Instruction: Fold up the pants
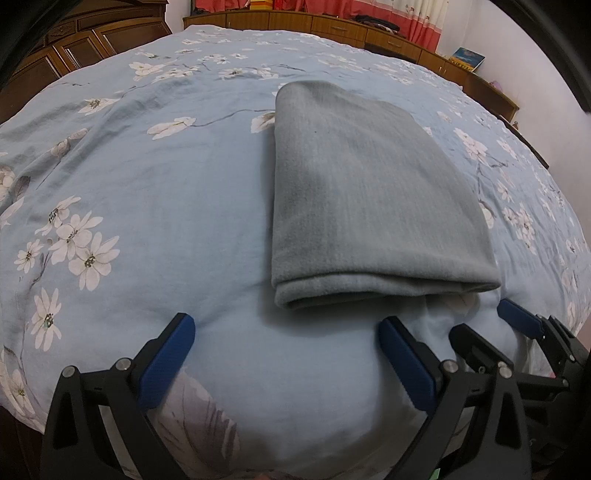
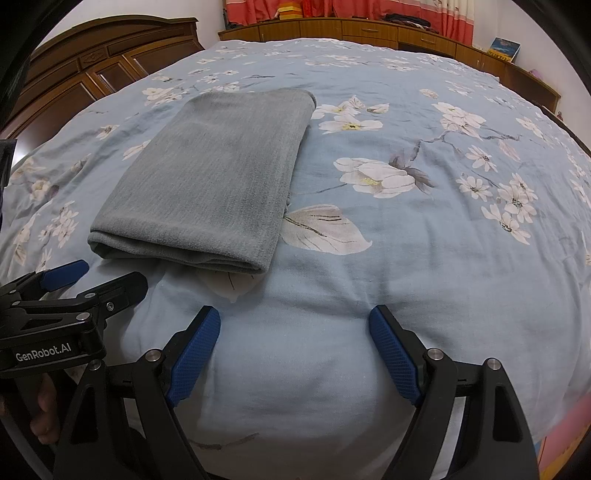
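On our far left we see a dark wooden wardrobe (image 2: 92, 62) with carved panel doors standing beside the bed, and along the back wall a low run of wooden cabinets (image 2: 369, 31) under red-and-pink curtains (image 2: 388, 9), with a small picture card (image 2: 504, 48) propped toward the right end. The bed is covered by a light blue quilt (image 2: 406, 258) printed with white blossoms, and nothing lies on it between us and the garment. Our left gripper (image 1: 286, 330) hangs over the near edge of the quilt with its blue pads (image 1: 168, 363) spread wide and only bare quilt between them; the pants sit just beyond and a little right of it. The grey pants (image 1: 365, 195) are folded into a thick rectangular packet lying flat on the quilt, its long axis running away from us toward the cabinets, the stacked layers showing as a rounded fold at the near short end and the far end slightly narrower. In the right wrist view the same packet (image 2: 210, 181) lies up and to the left, leaning leftward as it comes near. Our right gripper (image 2: 295, 325) is likewise parted wide, clamped on nothing, just short of the packet's near right corner, the two grippers side by side and close together.
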